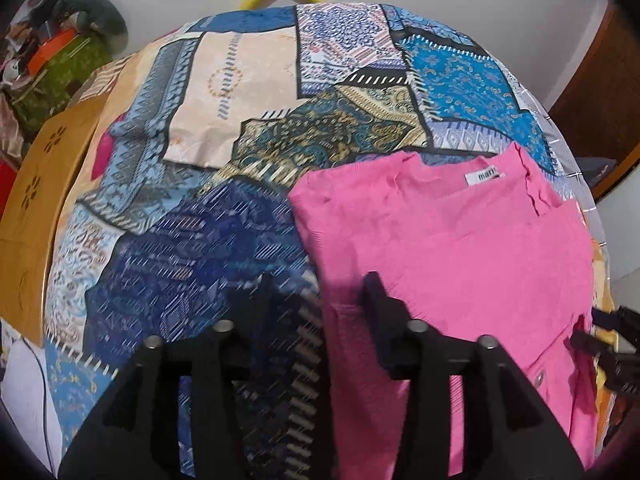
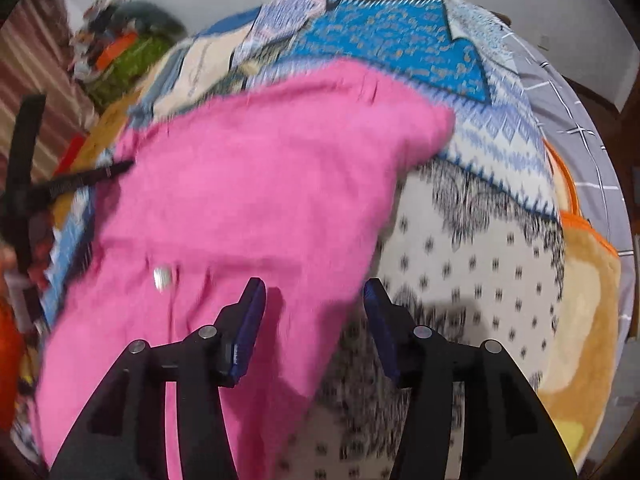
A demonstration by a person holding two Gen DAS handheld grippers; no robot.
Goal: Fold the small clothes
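Pink top (image 1: 452, 248), collar away, lengthwise

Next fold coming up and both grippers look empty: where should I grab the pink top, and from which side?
Take the pink top at its free side edges near the hem, probably pinching from outside inward. It lies flat on the patchwork bedspread, label end far, so those near edges are easiest. The left gripper and right gripper are open, each straddling one edge.
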